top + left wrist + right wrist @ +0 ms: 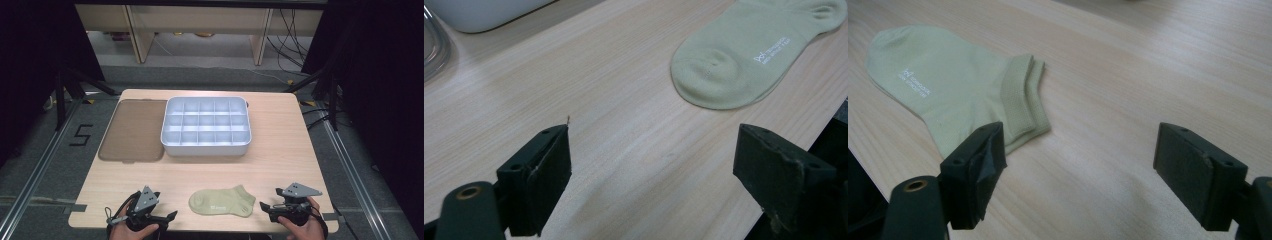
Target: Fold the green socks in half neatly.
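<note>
A pale green ankle sock (222, 202) lies flat near the table's front edge, toe to the left and cuff to the right. My left gripper (167, 216) rests at the front left, a short way from the toe (719, 75); its jaws stand wide open over bare wood (654, 170). My right gripper (264, 206) sits at the front right, just beside the ribbed cuff (1023, 95). It is open too, with nothing between the jaws, and its left fingertip (983, 165) is close to the cuff's edge.
A white compartment tray (206, 147) with several empty cells stands at the table's middle back. A brown flat lid or mat (132, 131) lies to its left. Bare wood separates tray and sock. The table edge runs just behind both hands.
</note>
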Available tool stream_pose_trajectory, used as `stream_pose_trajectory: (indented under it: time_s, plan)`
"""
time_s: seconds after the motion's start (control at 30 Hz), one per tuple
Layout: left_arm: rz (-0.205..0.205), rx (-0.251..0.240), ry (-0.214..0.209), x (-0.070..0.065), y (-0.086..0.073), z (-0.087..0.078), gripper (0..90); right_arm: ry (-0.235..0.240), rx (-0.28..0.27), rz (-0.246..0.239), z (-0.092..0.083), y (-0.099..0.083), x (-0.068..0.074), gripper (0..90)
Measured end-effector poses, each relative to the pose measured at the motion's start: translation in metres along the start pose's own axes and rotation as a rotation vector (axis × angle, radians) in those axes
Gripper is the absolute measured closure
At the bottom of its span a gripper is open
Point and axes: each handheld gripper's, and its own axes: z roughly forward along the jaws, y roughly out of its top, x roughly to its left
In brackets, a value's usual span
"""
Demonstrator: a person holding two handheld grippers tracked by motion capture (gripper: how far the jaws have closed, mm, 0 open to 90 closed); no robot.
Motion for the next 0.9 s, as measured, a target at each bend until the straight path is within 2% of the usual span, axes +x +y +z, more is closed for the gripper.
stream_pose_trajectory:
  time_s: [0.07,0.1,0.13,0.17,0.2,0.23,0.27,0.3,0.33,0.37,0.43,0.47,0.5,0.53,0.57,0.6,0.63,0.67,0.73,0.8,0.9]
  plan:
    - [0.015,-0.003,-0.002,0.001,0.001,0.0,14.9,0.004,-0.003,-0.003,0.0,0.0,0.0,23.8]
    - [-0.006,-0.005,-0.01,0.001,0.001,0.001,14.9,0.006,-0.005,-0.008,0.0,0.0,0.0,24.2]
    - [-0.009,-0.008,-0.021,0.001,0.001,0.001,15.0,0.017,-0.011,-0.015,0.001,0.0,0.0,24.8]
    - [-0.013,-0.001,-0.03,0.001,0.002,0.001,15.2,0.009,-0.014,-0.01,0.0,0.0,0.001,25.5]
    - [-0.018,-0.003,-0.031,0.001,0.002,0.001,15.4,0.014,-0.008,0.017,0.0,0.0,0.004,25.7]
    - [-0.04,-0.012,-0.039,0.001,0.003,0.002,15.4,0.012,-0.001,0.002,-0.001,0.001,0.004,25.7]
    - [-0.04,-0.012,-0.039,0.001,0.003,0.002,15.8,0.012,-0.001,0.002,-0.001,0.001,0.004,25.7]
    - [-0.05,-0.01,-0.048,0.0,0.004,0.003,15.8,0.017,-0.012,-0.022,0.001,0.001,0.001,25.7]
    - [-0.054,-0.013,-0.052,0.0,0.005,0.003,16.3,0.005,-0.005,-0.023,0.0,0.001,0.002,25.7]
    - [-0.072,-0.023,-0.059,-0.001,0.007,0.005,16.9,0.013,-0.006,-0.004,0.0,0.001,0.003,25.7]
    - [-0.063,-0.021,-0.07,-0.002,0.009,0.007,17.7,0.006,-0.005,-0.006,0.0,0.001,0.003,25.8]
    - [-0.078,-0.02,-0.07,-0.004,0.01,0.009,18.2,0.012,-0.011,-0.026,0.0,0.001,0.001,25.9]
    - [-0.053,-0.005,-0.073,-0.004,0.011,0.01,18.7,0.004,-0.004,-0.009,-0.001,0.001,0.003,26.0]
    - [-0.052,-0.009,-0.073,-0.005,0.012,0.012,18.8,0.012,-0.008,-0.006,0.0,0.001,0.003,26.2]
    - [-0.068,-0.004,-0.074,-0.006,0.013,0.015,18.9,0.005,-0.01,-0.026,-0.001,0.002,0.002,26.4]
    - [-0.043,0.006,-0.08,-0.005,0.015,0.016,19.6,0.009,-0.011,-0.034,0.0,0.002,0.002,26.4]
    - [-0.056,0.003,-0.081,-0.006,0.016,0.018,20.5,0.014,-0.012,-0.003,0.001,0.001,0.004,26.4]
    - [-0.072,0.008,-0.083,-0.008,0.017,0.02,20.7,0.028,-0.011,-0.023,0.001,0.002,0.002,26.4]
    - [-0.051,0.011,-0.093,-0.007,0.02,0.023,22.3,0.033,-0.01,-0.021,0.001,0.002,0.003,26.5]
    - [-0.061,0.013,-0.095,-0.008,0.023,0.026,24.2,0.041,-0.005,-0.042,0.001,0.003,0.002,26.5]
    - [-0.07,0.022,-0.105,-0.012,0.027,0.033,27.3,0.048,-0.005,-0.046,0.002,0.003,0.003,26.5]
